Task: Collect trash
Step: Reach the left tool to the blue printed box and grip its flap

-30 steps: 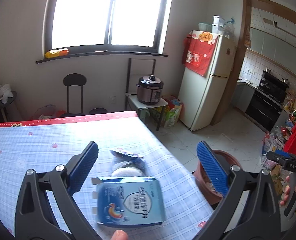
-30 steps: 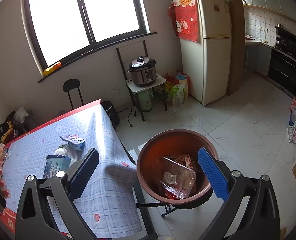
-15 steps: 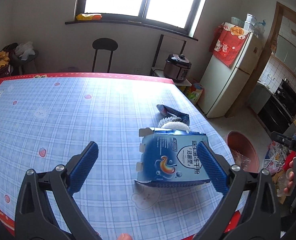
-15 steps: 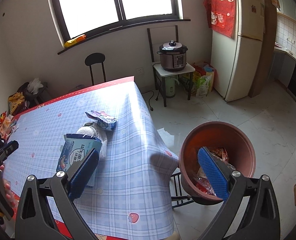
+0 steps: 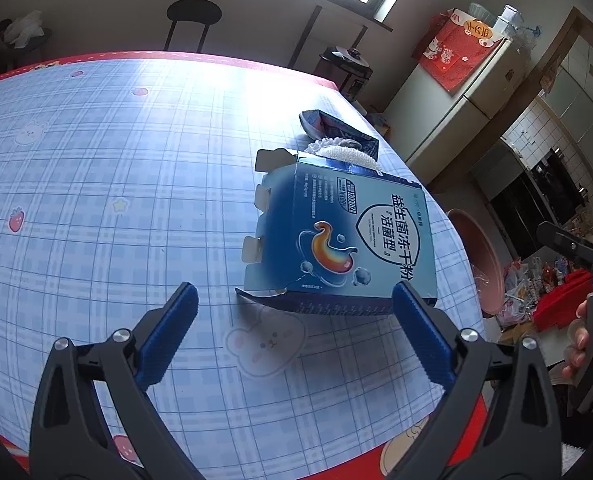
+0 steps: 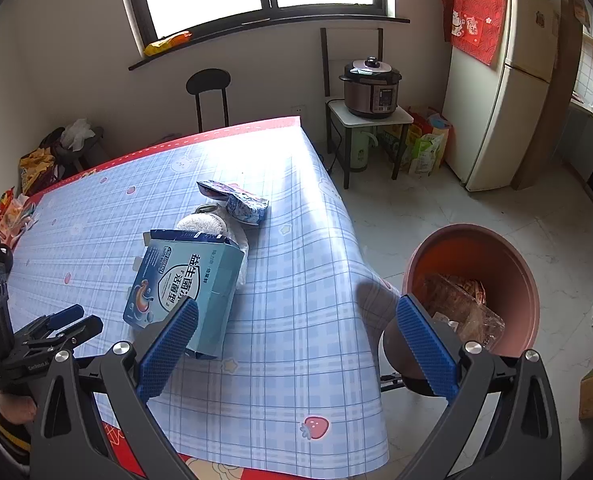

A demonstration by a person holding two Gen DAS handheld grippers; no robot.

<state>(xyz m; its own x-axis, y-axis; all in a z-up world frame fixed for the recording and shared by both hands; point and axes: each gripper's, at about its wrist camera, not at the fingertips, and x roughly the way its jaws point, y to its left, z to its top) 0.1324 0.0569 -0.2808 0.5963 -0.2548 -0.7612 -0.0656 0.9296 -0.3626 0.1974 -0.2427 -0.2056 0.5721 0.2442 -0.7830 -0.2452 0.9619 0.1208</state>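
A blue carton (image 5: 344,236) with open flaps lies on the blue checked tablecloth (image 5: 96,184); it also shows in the right wrist view (image 6: 184,284). Behind it lie a white round pad (image 6: 204,224) and a blue snack wrapper (image 6: 236,200). My left gripper (image 5: 292,332) is open and empty, just short of the carton's near edge. My right gripper (image 6: 296,344) is open and empty above the table's right edge. A brown bin (image 6: 472,292) holding wrappers stands on the floor to the right of the table.
A black stool (image 6: 208,92) stands behind the table. A pressure cooker (image 6: 370,88) sits on a small stand by the wall, next to a fridge (image 6: 504,80). Bags and snacks lie at the table's left edge (image 6: 12,208).
The left gripper has tilted down and moved closer to the carton. The right gripper has swung left from the bin toward the table. Both stayed open.
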